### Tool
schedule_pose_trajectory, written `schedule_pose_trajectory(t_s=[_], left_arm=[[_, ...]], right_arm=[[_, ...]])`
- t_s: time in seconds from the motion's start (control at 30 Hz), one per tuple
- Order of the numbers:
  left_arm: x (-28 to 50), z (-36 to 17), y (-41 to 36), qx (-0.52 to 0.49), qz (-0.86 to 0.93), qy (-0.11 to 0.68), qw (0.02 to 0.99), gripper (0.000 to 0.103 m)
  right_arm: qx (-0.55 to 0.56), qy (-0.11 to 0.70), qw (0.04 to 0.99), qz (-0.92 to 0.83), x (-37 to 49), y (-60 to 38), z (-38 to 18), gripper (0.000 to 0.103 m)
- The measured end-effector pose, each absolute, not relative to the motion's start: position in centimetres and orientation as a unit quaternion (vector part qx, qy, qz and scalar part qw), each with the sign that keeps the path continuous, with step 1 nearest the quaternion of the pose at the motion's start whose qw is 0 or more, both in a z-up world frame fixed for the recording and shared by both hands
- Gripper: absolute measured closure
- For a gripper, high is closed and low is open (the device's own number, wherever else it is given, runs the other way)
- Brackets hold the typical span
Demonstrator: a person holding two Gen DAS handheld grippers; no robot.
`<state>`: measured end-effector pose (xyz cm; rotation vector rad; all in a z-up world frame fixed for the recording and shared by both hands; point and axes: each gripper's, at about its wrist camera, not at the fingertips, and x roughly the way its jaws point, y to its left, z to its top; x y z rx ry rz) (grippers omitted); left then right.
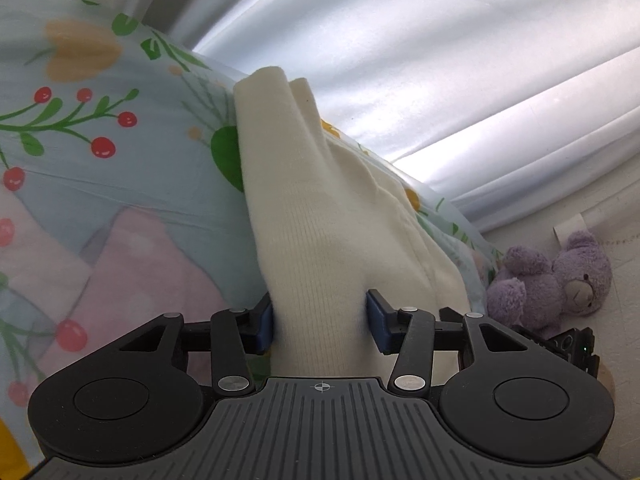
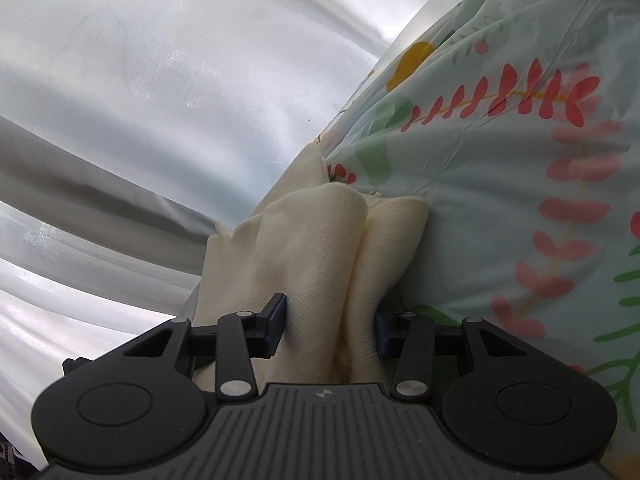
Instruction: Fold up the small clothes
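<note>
The left gripper (image 1: 320, 322) has a bunched width of the cream knit garment (image 1: 316, 216) between its blue pads (image 1: 378, 326), which press in on the fabric from both sides: a hold on cloth, jaws part-way in. The right gripper (image 2: 330, 328) does much the same at its end, its pads sunk into two thick rolls of the cream knit garment (image 2: 320, 248), so both ends look gripped (though how firmly, I can't say from here).

Beyond the fingers the garment runs away in long folds and lies against the floral bedspread (image 1: 100, 152), pale blue with red berries and green leaves; from the right-hand side the same floral bedspread (image 2: 500, 200) rises behind the cloth. A pink patch of fabric (image 1: 140, 264) sits on the bed just to the left of the left gripper; whether it is another garment I cannot tell.

Farther off hang the white curtains (image 1: 440, 60), and down on the floor by the bed a purple teddy bear (image 1: 560, 280) lies.

To my eye this is the lift-and-carry part of a fold: the piece is held at two points, bunched rather than flat. The next move, I'd judge, calls for drawing the two grips apart to tauten the cloth, then laying it flat on the bed before doubling it over.
</note>
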<state>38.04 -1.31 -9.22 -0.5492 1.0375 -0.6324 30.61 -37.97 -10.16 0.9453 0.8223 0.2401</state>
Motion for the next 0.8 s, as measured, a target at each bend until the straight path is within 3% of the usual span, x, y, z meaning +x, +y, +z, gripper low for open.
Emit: schedule_pose_trajectory(t_s=[0.03,0.1,0.2,0.5,0.67,0.8], left_arm=[[37.9,-9.0,-1.4,-0.247,-0.293,0.475,0.792,0.06],[37.2,-8.1,-1.5,-0.23,-0.299,0.462,0.802,0.065],[36.6,-6.6,-1.2,-0.231,-0.303,0.449,0.808,0.067],[30.5,0.4,3.7,-0.171,-0.256,0.415,0.856,0.066],[27.2,-0.9,7.1,-0.139,-0.187,0.441,0.867,0.064],[25.8,-3.0,9.6,-0.136,-0.132,0.464,0.865,0.06]], right_arm=[[0.433,0.385,0.808,0.106,30.6,-37.6,-10.0,0.066],[0.406,0.383,0.825,0.093,30.4,-36.6,-9.0,0.07],[0.378,0.372,0.842,0.097,29.7,-35.4,-6.8,0.072],[0.331,0.354,0.855,0.186,27.9,-28.8,-2.1,0.073],[0.303,0.392,0.84,0.223,27.3,-24.2,-3.7,0.072],[0.25,0.431,0.849,0.176,26.5,-22.5,-4.8,0.062]])
